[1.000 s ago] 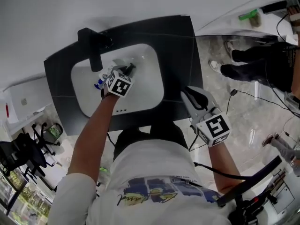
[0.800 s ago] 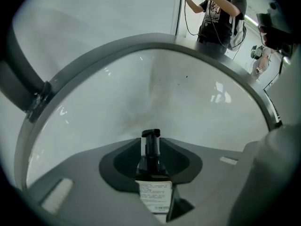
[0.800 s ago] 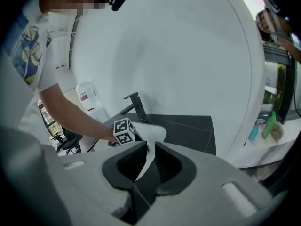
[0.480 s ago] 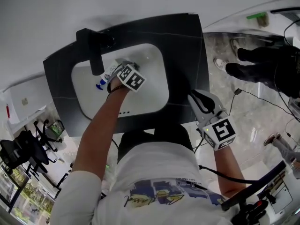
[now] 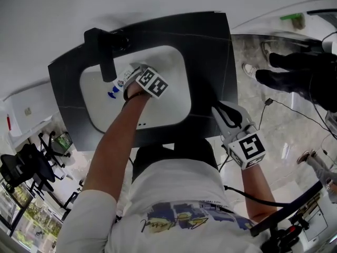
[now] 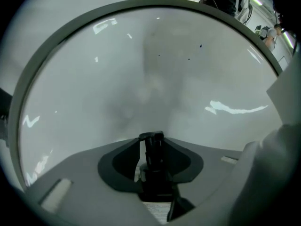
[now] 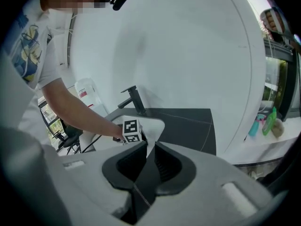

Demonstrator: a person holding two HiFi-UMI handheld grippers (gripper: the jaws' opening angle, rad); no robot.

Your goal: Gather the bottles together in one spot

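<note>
My left gripper (image 5: 132, 71) reaches into the white sink (image 5: 168, 107), just right of the black faucet (image 5: 102, 51). In the left gripper view its jaws (image 6: 153, 141) are closed on a dark bottle with a black cap (image 6: 153, 173). The bottle lies lengthwise between the pads, cap pointing away, a pale label at its near end. A white bottle with a blue cap (image 5: 117, 86) lies in the basin beside that gripper, under the spout. My right gripper (image 5: 224, 112) hovers over the front right edge of the dark counter (image 5: 210, 51), shut and empty (image 7: 150, 147).
The sink's curved white wall (image 6: 155, 69) fills the left gripper view. A white container (image 7: 87, 95) stands left of the counter. Green and blue bottles (image 7: 263, 121) sit on a shelf at the right. Another person's legs (image 5: 300, 73) and floor cables are at the right.
My left gripper has swung left across the basin toward the faucet and the white bottle, its marker cube turning. The right gripper has stayed over the counter's front right edge.
</note>
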